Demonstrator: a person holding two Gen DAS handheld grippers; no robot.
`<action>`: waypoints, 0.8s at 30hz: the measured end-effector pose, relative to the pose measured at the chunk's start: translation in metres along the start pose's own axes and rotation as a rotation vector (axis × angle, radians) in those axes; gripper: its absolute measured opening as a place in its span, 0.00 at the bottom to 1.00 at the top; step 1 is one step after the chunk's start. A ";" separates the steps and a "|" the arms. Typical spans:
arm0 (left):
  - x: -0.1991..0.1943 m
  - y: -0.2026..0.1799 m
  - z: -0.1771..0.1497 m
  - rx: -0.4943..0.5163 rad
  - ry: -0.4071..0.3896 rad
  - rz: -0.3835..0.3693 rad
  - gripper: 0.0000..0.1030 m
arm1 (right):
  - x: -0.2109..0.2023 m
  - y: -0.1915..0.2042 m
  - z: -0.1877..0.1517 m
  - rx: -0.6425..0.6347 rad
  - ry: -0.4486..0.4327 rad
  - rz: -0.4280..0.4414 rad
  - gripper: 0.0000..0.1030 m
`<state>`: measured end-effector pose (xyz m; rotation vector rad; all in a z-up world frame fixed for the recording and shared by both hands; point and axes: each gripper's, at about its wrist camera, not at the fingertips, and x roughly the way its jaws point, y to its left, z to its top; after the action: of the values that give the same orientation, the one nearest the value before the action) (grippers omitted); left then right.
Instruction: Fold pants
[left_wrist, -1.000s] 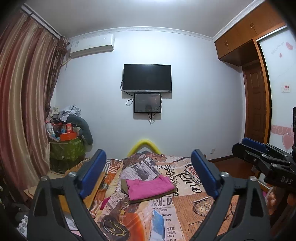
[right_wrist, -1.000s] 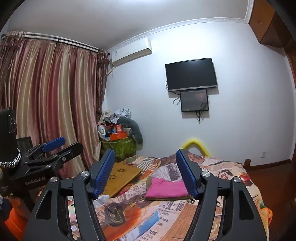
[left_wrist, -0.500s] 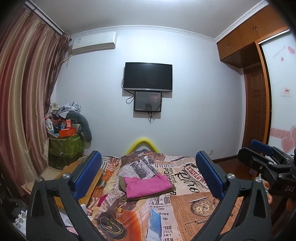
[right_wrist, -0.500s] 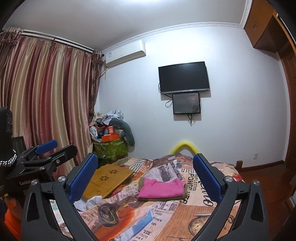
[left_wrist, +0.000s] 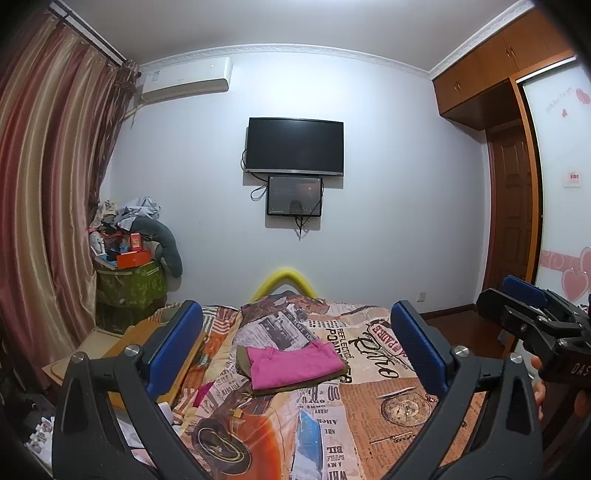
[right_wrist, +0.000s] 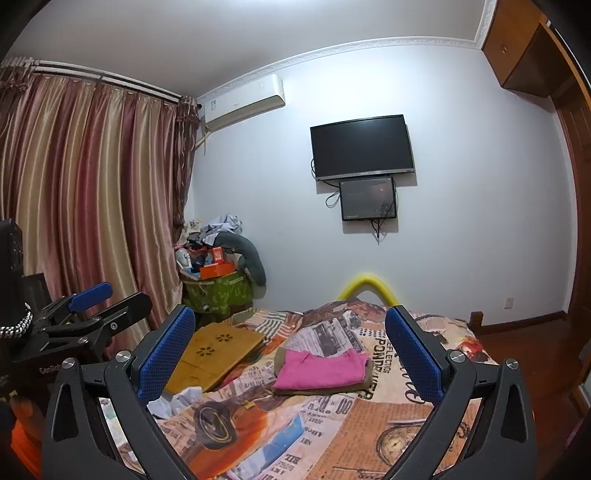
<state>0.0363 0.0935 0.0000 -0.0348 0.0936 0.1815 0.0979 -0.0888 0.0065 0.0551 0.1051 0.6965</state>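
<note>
A folded stack lies on the far part of the bed: pink pants (left_wrist: 295, 365) on top of an olive garment (left_wrist: 242, 360). It also shows in the right wrist view, pink pants (right_wrist: 319, 371) over the olive garment (right_wrist: 321, 388). My left gripper (left_wrist: 295, 347) is open and empty, held up well short of the stack. My right gripper (right_wrist: 290, 347) is open and empty too, also well short of it. Each gripper shows at the edge of the other's view: the right one (left_wrist: 532, 314), the left one (right_wrist: 92, 306).
The bed has a newspaper-print cover (left_wrist: 369, 406). A wooden lap tray (right_wrist: 218, 350) lies on its left side with white cloth (right_wrist: 177, 400) by it. A cluttered green hamper (left_wrist: 129, 288) stands by the curtains (left_wrist: 44, 221). A TV (left_wrist: 295, 146) hangs on the far wall.
Both grippers have opened wider, the right one most. Both views have drifted slightly; the folded stack has not moved.
</note>
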 end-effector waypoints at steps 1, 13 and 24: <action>0.001 0.000 0.000 0.001 0.002 -0.002 1.00 | 0.000 0.000 0.000 0.001 0.001 0.000 1.00; 0.007 0.003 -0.002 -0.002 0.017 0.002 1.00 | 0.000 -0.003 0.001 0.009 0.023 -0.011 1.00; 0.010 0.002 -0.004 -0.005 0.023 0.007 1.00 | -0.003 -0.001 0.003 0.003 0.029 -0.026 1.00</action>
<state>0.0455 0.0972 -0.0049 -0.0419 0.1158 0.1884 0.0971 -0.0915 0.0095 0.0464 0.1347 0.6709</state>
